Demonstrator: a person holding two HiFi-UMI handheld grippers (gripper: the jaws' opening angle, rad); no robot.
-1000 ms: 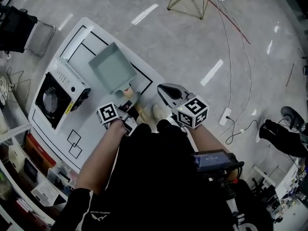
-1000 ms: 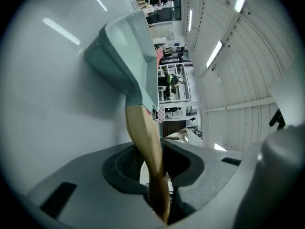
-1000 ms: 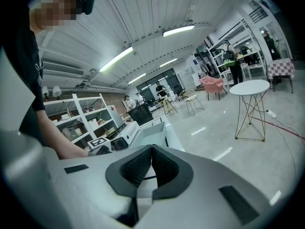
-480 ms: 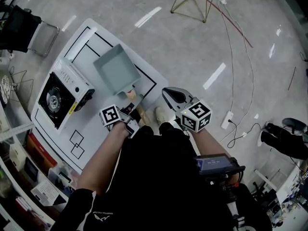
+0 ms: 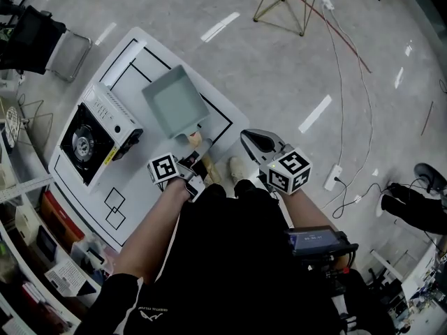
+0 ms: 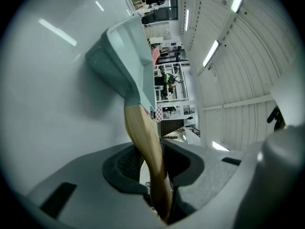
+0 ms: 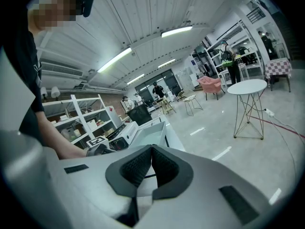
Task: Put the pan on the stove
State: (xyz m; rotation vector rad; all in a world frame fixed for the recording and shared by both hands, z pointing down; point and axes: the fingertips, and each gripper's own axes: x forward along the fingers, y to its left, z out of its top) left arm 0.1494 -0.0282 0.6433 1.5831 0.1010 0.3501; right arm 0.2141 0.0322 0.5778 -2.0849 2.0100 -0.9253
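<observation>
Pinching the wooden handle point(image 6: 143, 142) of the pan point(image 5: 174, 103), the jaws of the left gripper point(image 5: 193, 160) are seen pressed on it from both sides. The pan is held over the black-lined part of the white desk point(image 5: 80, 194), just beside the stove point(image 5: 94, 137) and not on it; whether it touches the desk cannot be told. The right gripper point(image 5: 253, 141) is held past the desk's corner, over the floor point(image 5: 279, 68), its jaws pressed together with nothing between them.

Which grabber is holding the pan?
The left gripper: its jaws pinch the wooden handle of the pan. The right gripper has its jaws shut on nothing.
</observation>
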